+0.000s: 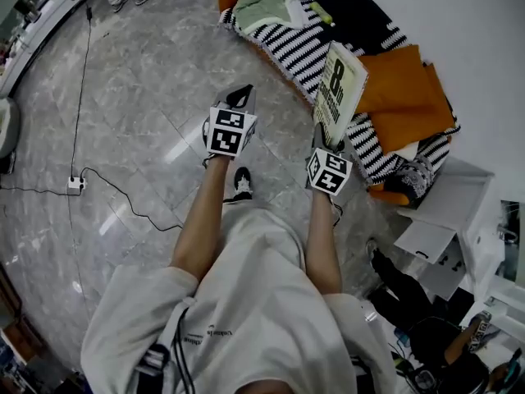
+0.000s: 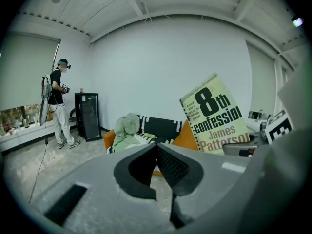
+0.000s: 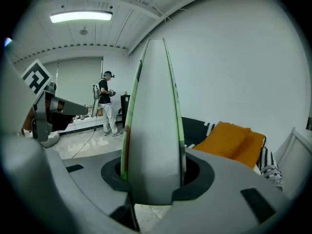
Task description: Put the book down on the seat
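Head view, right gripper: your right gripper [image 1: 326, 138] is clamped on the lower short edge of the book [image 1: 340, 89].
Head view, book axis: the long axis runs up and away from that gripper, leaning toward the sofa [image 1: 291, 46]. The printed cover faces your left side.
Head view, book place: it is in the air over the sofa's front edge, just beside the orange cushions [image 1: 402, 84], not resting on the seat.
Head view, left gripper: your left gripper [image 1: 239, 97] hangs over the floor [image 1: 123, 105], apart from the book.
Left gripper view, jaws: your left gripper [image 2: 157, 147] has its pads together at the tips, with nothing between them.
Left gripper view, book: the book [image 2: 217, 113] shows you its cover. Its top leans left, so the title lines rise to the right.
Right gripper view, jaws: your right gripper [image 3: 155, 182] presses on both faces of the book [image 3: 153, 116].
Right gripper view, book axis: you see it edge-on, pale page edge toward you, with the long axis standing straight up out of the jaws.
Right gripper view, surroundings: the cushions [image 3: 234, 140] lie to the right below a white wall [image 3: 234, 67]. A person [image 3: 105, 104] stands far off at the left.
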### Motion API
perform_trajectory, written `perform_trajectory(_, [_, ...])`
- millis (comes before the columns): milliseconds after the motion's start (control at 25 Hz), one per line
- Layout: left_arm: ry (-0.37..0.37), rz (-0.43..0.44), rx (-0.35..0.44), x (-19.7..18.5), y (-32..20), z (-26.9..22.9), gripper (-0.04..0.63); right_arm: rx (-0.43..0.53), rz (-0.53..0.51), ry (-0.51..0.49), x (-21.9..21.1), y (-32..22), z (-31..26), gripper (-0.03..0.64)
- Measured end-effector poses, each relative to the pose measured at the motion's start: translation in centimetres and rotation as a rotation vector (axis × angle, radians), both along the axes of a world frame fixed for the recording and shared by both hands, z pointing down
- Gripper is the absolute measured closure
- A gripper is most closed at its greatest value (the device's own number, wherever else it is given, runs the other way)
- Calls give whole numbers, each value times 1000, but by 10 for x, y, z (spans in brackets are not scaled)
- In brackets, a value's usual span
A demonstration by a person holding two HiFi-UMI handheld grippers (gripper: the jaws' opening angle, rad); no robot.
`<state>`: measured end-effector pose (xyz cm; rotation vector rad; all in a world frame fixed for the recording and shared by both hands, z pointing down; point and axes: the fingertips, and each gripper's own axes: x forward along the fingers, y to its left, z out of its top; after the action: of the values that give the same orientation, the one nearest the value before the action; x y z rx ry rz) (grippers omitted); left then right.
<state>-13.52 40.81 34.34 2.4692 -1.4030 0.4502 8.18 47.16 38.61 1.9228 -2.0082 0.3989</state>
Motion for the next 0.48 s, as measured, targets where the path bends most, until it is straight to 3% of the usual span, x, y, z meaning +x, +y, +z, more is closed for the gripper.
perform_trajectory(120, [-32,15,4,-13,-20,-7,586,-2,-12,-16,-13,-23,-2,451])
perform_trajectory(320, [-8,35,41,-20,-46,-23,586,-6,-12,29,-22,-52,-5,451])
perform_trajectory(480, [-24,29,2,-31,-61,-9,587,-2,33,69,-23,-62,-6,451])
